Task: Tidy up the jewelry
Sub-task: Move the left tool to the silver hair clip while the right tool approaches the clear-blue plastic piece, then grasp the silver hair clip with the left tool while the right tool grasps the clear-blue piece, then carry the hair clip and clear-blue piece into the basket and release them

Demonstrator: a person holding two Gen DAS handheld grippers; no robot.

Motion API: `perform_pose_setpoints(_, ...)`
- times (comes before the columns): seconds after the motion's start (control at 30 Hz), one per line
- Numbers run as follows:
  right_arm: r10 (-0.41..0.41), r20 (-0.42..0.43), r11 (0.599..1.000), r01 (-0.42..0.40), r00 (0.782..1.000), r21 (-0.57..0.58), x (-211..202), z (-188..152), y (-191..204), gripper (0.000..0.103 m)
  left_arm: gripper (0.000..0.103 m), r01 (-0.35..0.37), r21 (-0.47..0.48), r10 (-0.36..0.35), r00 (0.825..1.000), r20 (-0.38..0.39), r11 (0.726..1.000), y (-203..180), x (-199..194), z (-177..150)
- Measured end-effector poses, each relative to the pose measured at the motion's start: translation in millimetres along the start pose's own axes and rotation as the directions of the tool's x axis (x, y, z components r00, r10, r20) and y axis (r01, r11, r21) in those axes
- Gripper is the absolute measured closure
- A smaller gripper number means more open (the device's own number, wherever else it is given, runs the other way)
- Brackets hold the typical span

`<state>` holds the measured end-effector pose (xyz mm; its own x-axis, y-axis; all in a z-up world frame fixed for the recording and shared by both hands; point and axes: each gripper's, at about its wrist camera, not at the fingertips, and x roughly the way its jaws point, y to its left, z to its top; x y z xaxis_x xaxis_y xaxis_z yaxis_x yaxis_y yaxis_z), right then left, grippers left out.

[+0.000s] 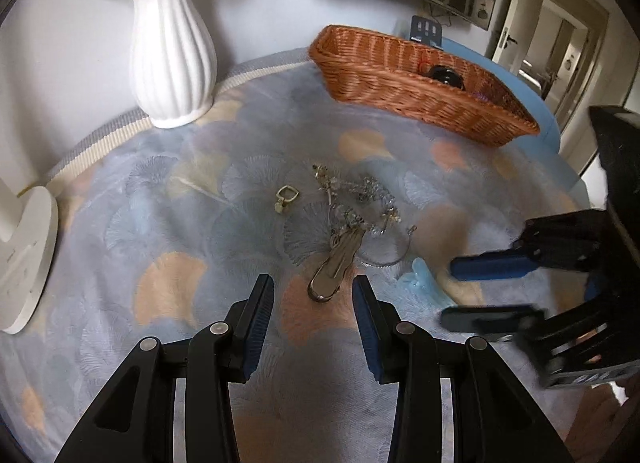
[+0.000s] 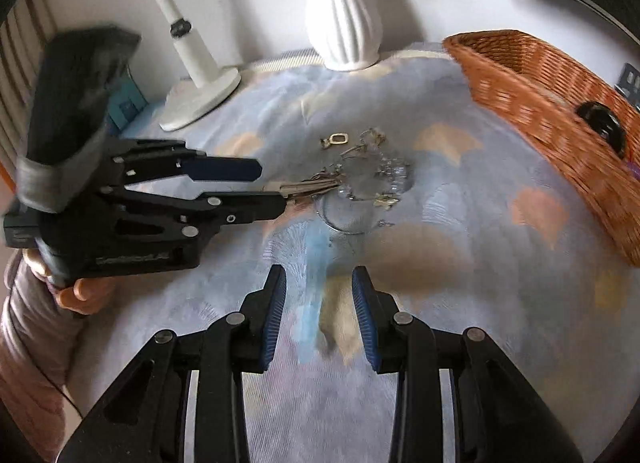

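**Onlooker A:** The left gripper (image 1: 313, 295) hangs partly open over the patterned cloth, nothing pinched; the silver hair clip (image 1: 336, 263) lies on the cloth just ahead of its tips, roughly in line with the gap. The right gripper (image 2: 319, 299) is also partly open and empty, with the pale blue claw clip (image 2: 316, 259) blurred on the cloth just ahead of it.

**Onlooker B:** And the rest of the jewelry?

**Onlooker A:** A tangled pile (image 1: 360, 199) of chains and beads in the middle of the counter (image 1: 168, 343), touching the hair clip's far end. A small gold earring (image 1: 285, 199) sits apart, beside it. The wicker basket (image 1: 400, 91) waits at the far side, something dark already in it.

**Onlooker B:** What might go wrong?

**Onlooker A:** My guess: lift that hair clip and the tangle drags along with it, or a chain snags and spills. The two grippers are also close; they could knock together over the pile.

**Onlooker B:** Do the two views differ?

**Onlooker A:** The right wrist view shows the left gripper side-on, its lower finger seeming to meet the clip's end, plus the person's hand (image 2: 76, 291) and sleeve. The left view shows the clip lengthwise, and a doorway.
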<state>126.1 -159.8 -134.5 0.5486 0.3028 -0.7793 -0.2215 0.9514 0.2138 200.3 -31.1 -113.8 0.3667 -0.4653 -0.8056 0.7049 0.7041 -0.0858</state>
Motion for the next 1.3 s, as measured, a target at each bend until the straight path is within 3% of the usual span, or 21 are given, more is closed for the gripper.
perform_pose_setpoints(0.13,-0.039,0.013,0.998,0.04,0.999,-0.056,8,5,9,0.072,0.061,-0.01,0.033,0.01,1.0,-0.001,0.999,-5,1,5)
perform_pose_setpoints(0.2,-0.061,0.019,0.996,0.063,0.998,-0.067,8,5,9,0.089,0.061,-0.014,0.047,0.015,1.0,-0.019,0.999,-8,6,5)
perform_pose_setpoints(0.23,-0.066,0.019,0.995,0.067,0.998,-0.068,7,4,8,0.09,0.061,-0.017,0.051,0.018,0.999,-0.026,0.999,-8,8,4)
perform_pose_setpoints(0.37,-0.049,0.015,0.998,0.05,0.999,-0.036,2,1,-4,0.09,0.062,-0.036,0.073,0.038,0.999,-0.025,0.997,-14,11,1)
perform_pose_setpoints(0.47,-0.055,0.012,0.998,0.055,0.998,-0.018,-3,-2,-11,0.09,0.077,-0.042,0.095,0.044,0.999,-0.015,0.995,-19,10,-1)
perform_pose_setpoints(0.53,-0.057,0.015,0.998,0.057,0.998,-0.012,-7,-5,-15,0.09,0.081,-0.043,0.117,0.044,0.999,-0.012,0.992,-23,9,-3)
perform_pose_setpoints(0.7,-0.037,0.027,0.999,0.037,0.999,0.0,-14,-12,-23,0.09,0.081,-0.031,0.133,0.032,0.999,-0.008,0.991,-30,5,-6)
perform_pose_setpoints(0.93,0.075,0.09,0.993,-0.082,0.993,0.082,-27,-13,-42,0.09,0.081,0.025,0.151,-0.029,0.999,0.023,0.988,-40,-33,-19)
perform_pose_setpoints(1.13,0.052,0.104,0.993,-0.062,0.993,0.1,-41,-18,-49,0.09,0.081,0.011,0.152,-0.025,0.996,0.087,0.988,-50,-73,-18)
perform_pose_setpoints(1.3,0.02,0.121,0.991,-0.036,0.992,0.128,-69,-20,-73,0.09,0.081,0.005,0.178,-0.029,0.991,0.132,0.984,-69,-80,12)
